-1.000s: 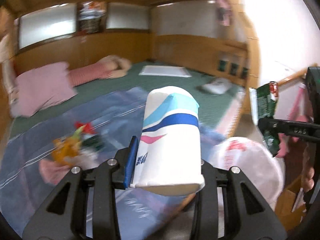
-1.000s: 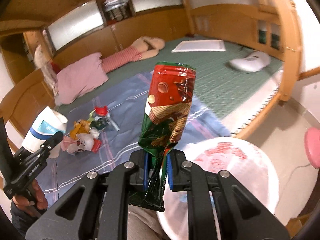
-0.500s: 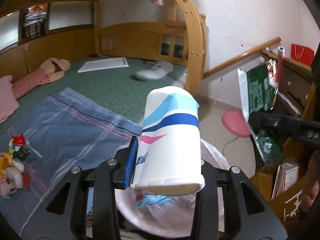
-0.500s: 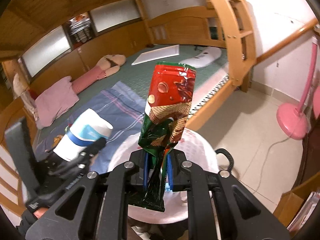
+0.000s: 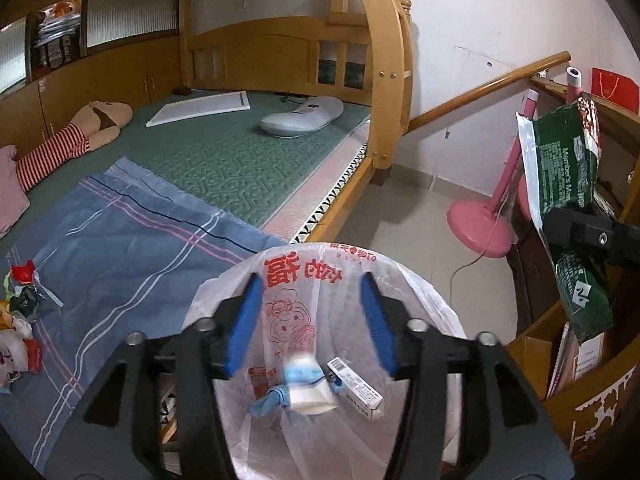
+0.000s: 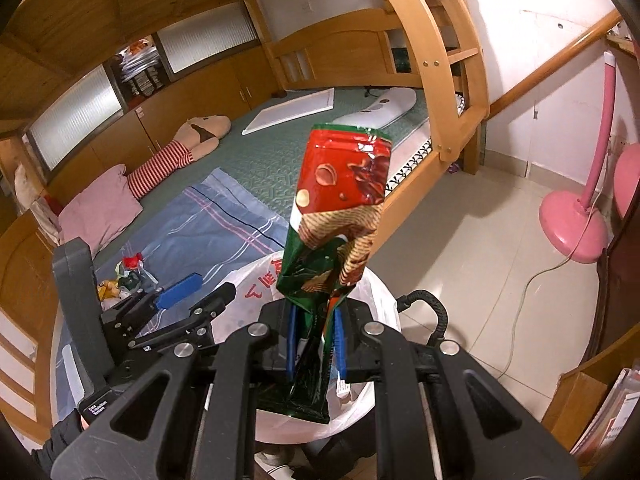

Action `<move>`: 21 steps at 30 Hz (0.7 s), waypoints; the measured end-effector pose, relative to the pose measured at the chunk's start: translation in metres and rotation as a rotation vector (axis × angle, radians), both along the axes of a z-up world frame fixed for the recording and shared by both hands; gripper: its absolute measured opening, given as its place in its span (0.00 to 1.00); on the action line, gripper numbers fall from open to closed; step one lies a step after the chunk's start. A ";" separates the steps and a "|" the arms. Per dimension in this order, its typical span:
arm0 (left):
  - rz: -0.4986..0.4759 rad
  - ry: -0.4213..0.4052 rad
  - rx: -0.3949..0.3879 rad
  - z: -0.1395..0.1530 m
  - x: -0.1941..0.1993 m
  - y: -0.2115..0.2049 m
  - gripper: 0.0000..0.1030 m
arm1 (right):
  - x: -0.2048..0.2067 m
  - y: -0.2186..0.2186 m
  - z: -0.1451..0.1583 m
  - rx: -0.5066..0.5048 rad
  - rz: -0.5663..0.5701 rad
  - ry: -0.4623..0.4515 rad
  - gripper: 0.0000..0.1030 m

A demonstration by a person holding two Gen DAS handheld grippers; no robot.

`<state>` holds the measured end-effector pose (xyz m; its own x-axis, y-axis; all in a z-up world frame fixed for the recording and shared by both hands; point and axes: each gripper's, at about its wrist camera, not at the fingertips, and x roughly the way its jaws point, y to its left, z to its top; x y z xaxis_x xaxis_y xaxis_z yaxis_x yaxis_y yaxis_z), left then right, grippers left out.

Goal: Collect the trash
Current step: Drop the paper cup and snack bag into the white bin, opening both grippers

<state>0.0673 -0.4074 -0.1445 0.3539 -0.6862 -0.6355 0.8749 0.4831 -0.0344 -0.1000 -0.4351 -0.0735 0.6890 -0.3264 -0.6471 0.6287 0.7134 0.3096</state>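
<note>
- Bunk-bed room with a wooden frame; a green mattress (image 5: 240,168) carries a blue striped blanket (image 5: 132,248), and a bin lined with a white printed trash bag (image 5: 320,280) stands on the floor just beside the bed edge.
- Left claw (image 5: 312,320): jaws spread wide, nothing between them, poised directly over the bag mouth.
- Inside the bag: a paper cup (image 5: 306,384) with blue markings, blurred, and a small carton (image 5: 356,388) beside it. Judged as already collected.
- Right claw (image 6: 314,344): clamped on the lower part of a red-and-green snack wrapper (image 6: 340,208), held upright above the bag rim. Not yet dropped.
- Outstanding: a small heap of crumpled wrappers (image 5: 18,312) lies on the blanket's far-left edge, well apart from the bag.
- Assessment: task partly done. One item in hand awaits release; the heap on the blanket needs at least one more trip.
</note>
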 end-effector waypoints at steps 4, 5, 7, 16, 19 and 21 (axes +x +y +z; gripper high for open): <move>0.021 -0.027 -0.010 0.008 0.000 0.009 0.66 | 0.004 -0.002 -0.001 0.004 0.014 -0.001 0.16; 0.030 -0.042 -0.012 0.011 0.000 0.012 0.66 | 0.005 -0.002 -0.001 0.007 0.017 -0.002 0.16; 0.051 -0.064 -0.016 0.018 0.000 0.018 0.67 | 0.006 -0.004 -0.004 0.011 0.028 -0.003 0.16; 0.177 -0.133 -0.046 0.051 0.011 0.062 0.75 | 0.046 0.006 -0.032 0.053 0.128 0.070 0.31; 0.213 -0.136 -0.060 0.058 0.018 0.078 0.75 | 0.061 0.010 -0.046 0.072 0.157 0.105 0.35; 0.232 -0.145 -0.067 0.062 0.021 0.088 0.77 | 0.067 0.012 -0.052 0.084 0.161 0.117 0.35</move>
<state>0.0882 -0.3189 -0.0826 0.5903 -0.6153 -0.5225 0.7395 0.6717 0.0445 -0.0334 -0.4234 -0.1255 0.6462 -0.1603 -0.7462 0.5442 0.7822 0.3033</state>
